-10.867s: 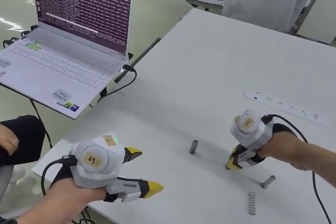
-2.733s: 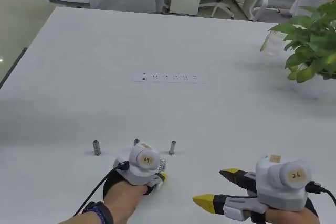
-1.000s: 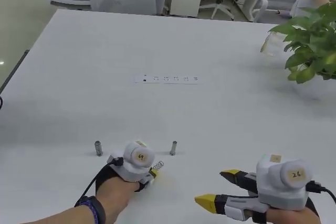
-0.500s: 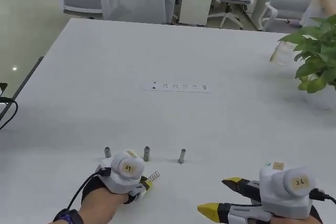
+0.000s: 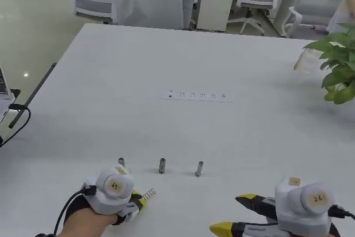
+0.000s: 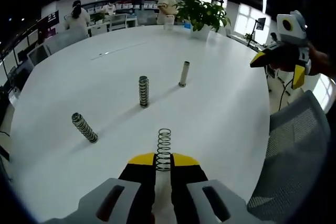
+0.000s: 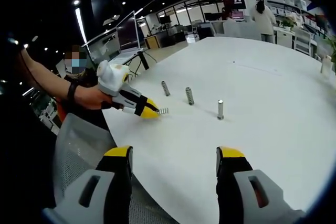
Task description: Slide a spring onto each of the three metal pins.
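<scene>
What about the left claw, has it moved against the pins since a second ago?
Yes. The left claw, holding a spring, went left and back toward the person: from covering the middle pin to near the left pin.

Near the near edge of the counter we find three pins in a row: left pin, middle pin, right pin. Just before them the left hand-held gripper holds a loose spring. The right hand-held gripper is farther right along that edge. Behind the row lies a power strip, and a plant stands by the right edge.
</scene>
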The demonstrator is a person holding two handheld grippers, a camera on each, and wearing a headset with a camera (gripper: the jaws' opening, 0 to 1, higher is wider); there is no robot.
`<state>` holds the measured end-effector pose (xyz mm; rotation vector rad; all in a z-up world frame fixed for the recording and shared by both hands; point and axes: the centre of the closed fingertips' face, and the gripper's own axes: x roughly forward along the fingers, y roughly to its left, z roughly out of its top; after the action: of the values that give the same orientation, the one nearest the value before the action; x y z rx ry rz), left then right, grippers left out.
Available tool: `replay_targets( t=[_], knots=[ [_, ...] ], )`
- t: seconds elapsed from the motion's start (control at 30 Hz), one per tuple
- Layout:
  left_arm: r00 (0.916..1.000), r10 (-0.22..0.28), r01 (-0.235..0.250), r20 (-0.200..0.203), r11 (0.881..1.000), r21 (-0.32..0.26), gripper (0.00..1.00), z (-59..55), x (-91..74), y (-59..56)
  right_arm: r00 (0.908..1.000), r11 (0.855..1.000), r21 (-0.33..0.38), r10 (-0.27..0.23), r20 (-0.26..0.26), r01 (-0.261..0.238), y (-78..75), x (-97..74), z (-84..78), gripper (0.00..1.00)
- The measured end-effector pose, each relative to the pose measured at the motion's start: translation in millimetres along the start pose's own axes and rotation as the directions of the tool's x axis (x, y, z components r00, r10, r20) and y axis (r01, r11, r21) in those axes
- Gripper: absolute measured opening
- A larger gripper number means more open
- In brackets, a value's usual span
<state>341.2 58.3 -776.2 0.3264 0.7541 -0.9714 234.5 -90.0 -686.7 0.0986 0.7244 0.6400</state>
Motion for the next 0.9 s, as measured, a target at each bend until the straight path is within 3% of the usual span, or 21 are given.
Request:
replay_targets(
  t=[0.1,0.27,0.9],
  knots=[
    [0.9998,0.014,-0.014,0.010,0.999,-0.033,0.02,-1.1,-5.7,5.7,1.0000,1.000,-0.002,0.006,-0.005,-0.006,1.1,1.6,-0.4,0.63],
    [0.9996,0.019,-0.019,0.022,0.999,-0.038,0.02,-0.3,-12.6,7.3,0.9999,1.000,-0.003,0.015,-0.008,-0.015,2.6,4.0,0.0,0.63],
    [0.9986,0.010,-0.008,0.052,0.999,-0.036,0.02,-4.8,-37.3,-6.3,0.9973,0.997,0.026,0.073,-0.002,-0.073,12.7,14.9,-0.2,0.59]
  ],
)
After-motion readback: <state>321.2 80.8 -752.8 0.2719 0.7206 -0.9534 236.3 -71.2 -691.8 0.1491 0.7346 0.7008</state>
